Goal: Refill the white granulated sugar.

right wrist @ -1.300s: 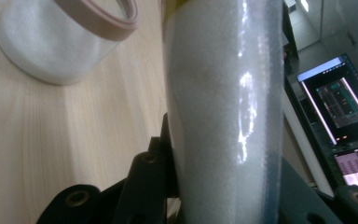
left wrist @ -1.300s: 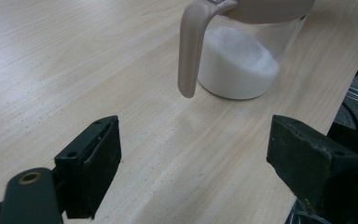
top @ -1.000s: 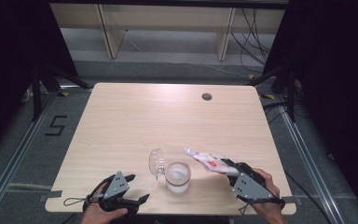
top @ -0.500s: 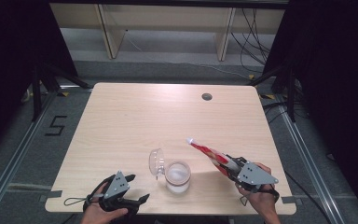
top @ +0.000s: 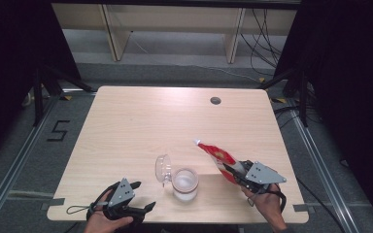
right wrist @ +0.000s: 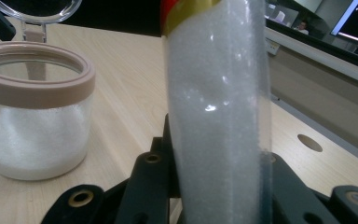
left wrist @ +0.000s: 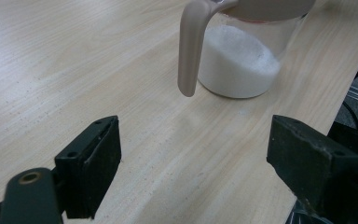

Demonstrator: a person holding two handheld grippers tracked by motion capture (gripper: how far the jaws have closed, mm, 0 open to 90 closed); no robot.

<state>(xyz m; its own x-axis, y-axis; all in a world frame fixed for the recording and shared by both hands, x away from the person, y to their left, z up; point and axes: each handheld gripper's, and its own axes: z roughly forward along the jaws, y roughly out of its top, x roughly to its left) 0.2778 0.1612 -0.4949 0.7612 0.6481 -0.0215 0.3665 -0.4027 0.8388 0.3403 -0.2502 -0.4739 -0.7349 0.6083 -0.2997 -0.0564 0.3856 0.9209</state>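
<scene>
Right gripper (top: 236, 173): you are clenching its jaws on the red-and-white bag (top: 217, 156) of white granules, low on the bag, with the bag's far end pointing up and away from you toward the middle of the table.
What has just changed: a second ago you were holding the bag flatter and closer to the jar; now you are carrying it further right and tilting its tip higher (your hand has drifted toward the table's right front corner).
What that means: you are probably easing out of a pour, or resetting the bag's angle before the next one; the jar is already holding granules partway up.
Left gripper (top: 135, 198): you are keeping it released, jaws wide apart with nothing between them, resting near the front-left edge, unmoved since a second ago.
Jar (top: 184, 183): it is standing upright near the front edge between your two hands, its hinged clear lid (top: 163, 168) swung open to the left.
Table (top: 141, 121): pale wood grain, bare apart from the jar, with a round cable hole (top: 215, 100) near the far right.
Room: dark curtains are hanging on both sides, with light wooden shelving and loose cables lying beyond the far edge.
</scene>
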